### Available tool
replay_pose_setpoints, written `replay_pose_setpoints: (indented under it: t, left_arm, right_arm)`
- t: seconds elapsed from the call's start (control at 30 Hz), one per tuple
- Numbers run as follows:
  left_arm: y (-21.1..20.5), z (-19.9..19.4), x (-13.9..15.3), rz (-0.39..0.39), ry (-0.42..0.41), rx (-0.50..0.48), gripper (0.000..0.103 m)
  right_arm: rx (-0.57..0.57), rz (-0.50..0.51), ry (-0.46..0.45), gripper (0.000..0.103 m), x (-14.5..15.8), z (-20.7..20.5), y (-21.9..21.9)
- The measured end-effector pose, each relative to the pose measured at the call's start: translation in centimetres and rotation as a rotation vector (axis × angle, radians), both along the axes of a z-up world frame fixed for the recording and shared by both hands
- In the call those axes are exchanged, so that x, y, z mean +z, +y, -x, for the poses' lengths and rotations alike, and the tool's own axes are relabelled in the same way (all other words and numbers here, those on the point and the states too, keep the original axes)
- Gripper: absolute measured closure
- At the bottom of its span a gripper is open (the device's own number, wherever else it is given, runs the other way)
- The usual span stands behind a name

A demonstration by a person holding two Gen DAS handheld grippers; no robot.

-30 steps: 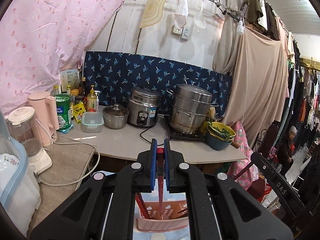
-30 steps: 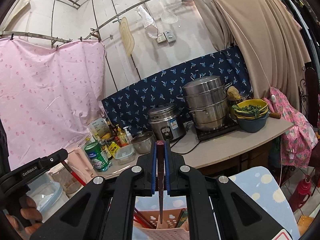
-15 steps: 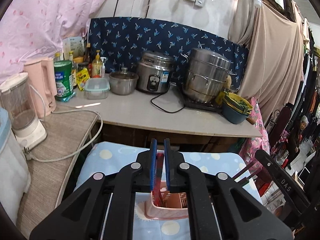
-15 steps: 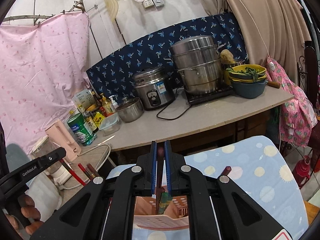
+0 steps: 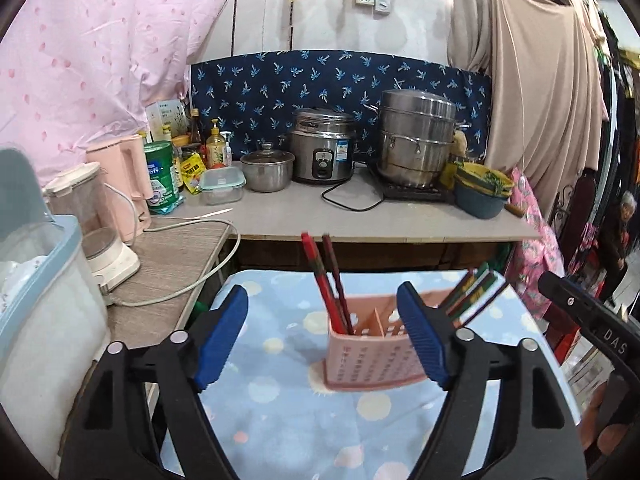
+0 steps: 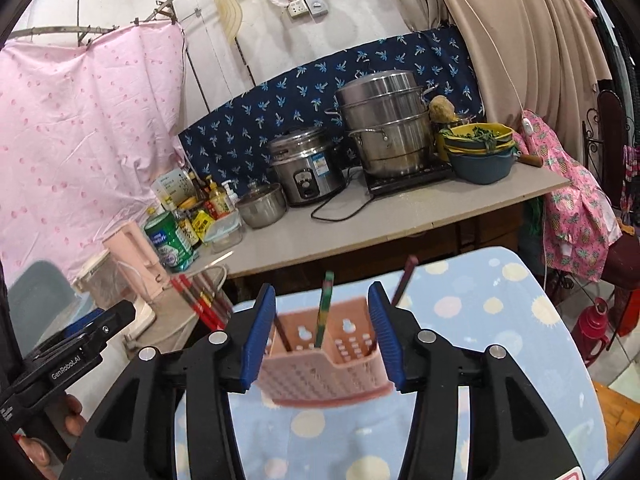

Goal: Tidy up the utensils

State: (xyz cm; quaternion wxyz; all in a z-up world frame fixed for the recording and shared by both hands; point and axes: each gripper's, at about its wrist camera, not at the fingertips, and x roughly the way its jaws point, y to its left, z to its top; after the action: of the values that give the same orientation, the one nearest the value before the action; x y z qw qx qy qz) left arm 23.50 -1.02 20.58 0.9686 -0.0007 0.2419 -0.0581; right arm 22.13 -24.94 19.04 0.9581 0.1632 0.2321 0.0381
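Note:
A pink perforated utensil holder (image 5: 372, 350) stands on a blue dotted cloth (image 5: 288, 412); it also shows in the right wrist view (image 6: 324, 364). Red chopsticks (image 5: 326, 280) lean in its left compartment, and green-and-dark chopsticks (image 5: 472, 290) lean out of its right side. In the right wrist view a green chopstick (image 6: 325, 306) and a dark one (image 6: 404, 280) stand in the holder, with red ones (image 6: 196, 300) at the left. My left gripper (image 5: 322, 334) is open and empty just before the holder. My right gripper (image 6: 322, 334) is open, its jaws either side of the holder.
A counter (image 5: 360, 220) behind carries a rice cooker (image 5: 322, 148), a steel steamer pot (image 5: 418, 140), bowls (image 5: 482, 192), a small pot and bottles. A blender (image 5: 94, 232), a pink kettle and a cord sit on the side table at left. Curtains hang at right.
Both grippers have opened and let go of the chopsticks they held; those now stand in the holder. Both views have tilted down and drawn back from the holder.

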Motion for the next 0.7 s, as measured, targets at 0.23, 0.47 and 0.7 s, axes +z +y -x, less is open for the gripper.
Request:
replay_pose_setpoints:
  t: [0.23, 0.47, 0.7]
  left_arm:
    - [-0.3, 3.7, -3.0, -0.046, 0.070, 0.013, 0.019]
    - [-0.8, 7.1, -5.5, -0.065, 0.130, 0.018, 0.017]
    - [-1.1, 8.9, -6.5, -0.087, 0.175, 0.021, 0.017]
  right_arm:
    - [-0.012, 0.041, 0.047, 0.041, -2.4, 4.8, 1.1]
    - [-0.002, 0.046, 0.098, 0.036, -4.8, 8.4, 2.0]
    - [-0.002, 0.073, 0.147, 0.034, -5.7, 10.7, 3.3]
